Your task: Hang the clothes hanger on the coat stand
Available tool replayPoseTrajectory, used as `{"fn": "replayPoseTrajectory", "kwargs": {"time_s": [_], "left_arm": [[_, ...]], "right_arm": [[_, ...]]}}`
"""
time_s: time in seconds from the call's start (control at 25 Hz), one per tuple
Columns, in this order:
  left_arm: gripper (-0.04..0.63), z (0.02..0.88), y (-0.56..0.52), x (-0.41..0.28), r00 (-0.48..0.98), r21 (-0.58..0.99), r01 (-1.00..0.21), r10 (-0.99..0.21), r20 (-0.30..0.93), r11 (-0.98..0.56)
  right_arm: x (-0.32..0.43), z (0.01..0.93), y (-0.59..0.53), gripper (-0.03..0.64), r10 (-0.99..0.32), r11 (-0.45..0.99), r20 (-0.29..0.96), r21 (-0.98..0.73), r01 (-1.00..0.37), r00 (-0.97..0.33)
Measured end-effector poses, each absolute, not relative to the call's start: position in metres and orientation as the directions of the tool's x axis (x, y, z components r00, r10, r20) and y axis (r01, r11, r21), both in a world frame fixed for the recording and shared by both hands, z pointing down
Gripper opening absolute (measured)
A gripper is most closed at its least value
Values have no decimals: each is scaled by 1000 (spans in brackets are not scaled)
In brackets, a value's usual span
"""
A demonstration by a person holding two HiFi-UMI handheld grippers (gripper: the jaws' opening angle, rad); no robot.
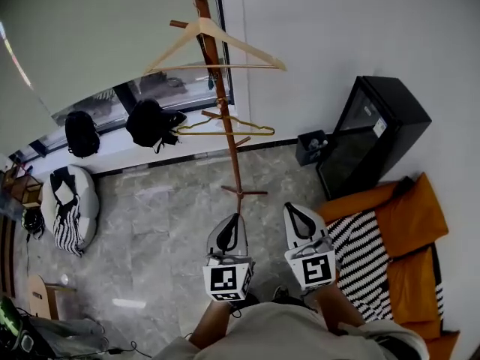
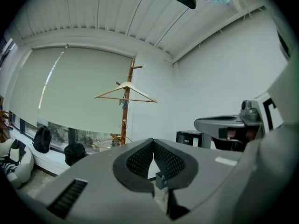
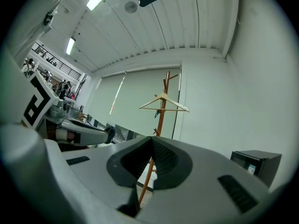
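Observation:
A pale wooden clothes hanger (image 1: 216, 49) hangs on an upper peg of the brown coat stand (image 1: 226, 137); it also shows in the left gripper view (image 2: 126, 93) and the right gripper view (image 3: 163, 102). A thin yellow wire hanger (image 1: 225, 128) hangs lower on the same stand. My left gripper (image 1: 237, 217) and right gripper (image 1: 289, 207) are held side by side, low and close to me, well short of the stand. Both are shut with nothing between the jaws.
A black cabinet (image 1: 373, 133) stands at the right wall, with orange cushions (image 1: 405, 216) and a striped cloth (image 1: 367, 257) below it. Two black bags (image 1: 150, 122) sit on the window sill. A beanbag (image 1: 69, 205) lies at the left.

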State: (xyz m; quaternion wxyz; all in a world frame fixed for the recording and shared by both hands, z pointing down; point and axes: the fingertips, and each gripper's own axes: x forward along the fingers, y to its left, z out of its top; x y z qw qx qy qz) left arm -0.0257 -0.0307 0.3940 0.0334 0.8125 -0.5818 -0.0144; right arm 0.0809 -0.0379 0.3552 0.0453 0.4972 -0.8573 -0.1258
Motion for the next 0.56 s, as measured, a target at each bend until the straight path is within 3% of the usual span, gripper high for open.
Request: {"fn": "replayPoseTrajectory", "kwargs": {"time_s": [0.56], "left_arm": [[11, 407, -50, -54, 362, 69, -930, -932, 19, -360]], "right_arm": [[41, 372, -51, 5, -860, 489, -3, 276, -827, -510]]}}
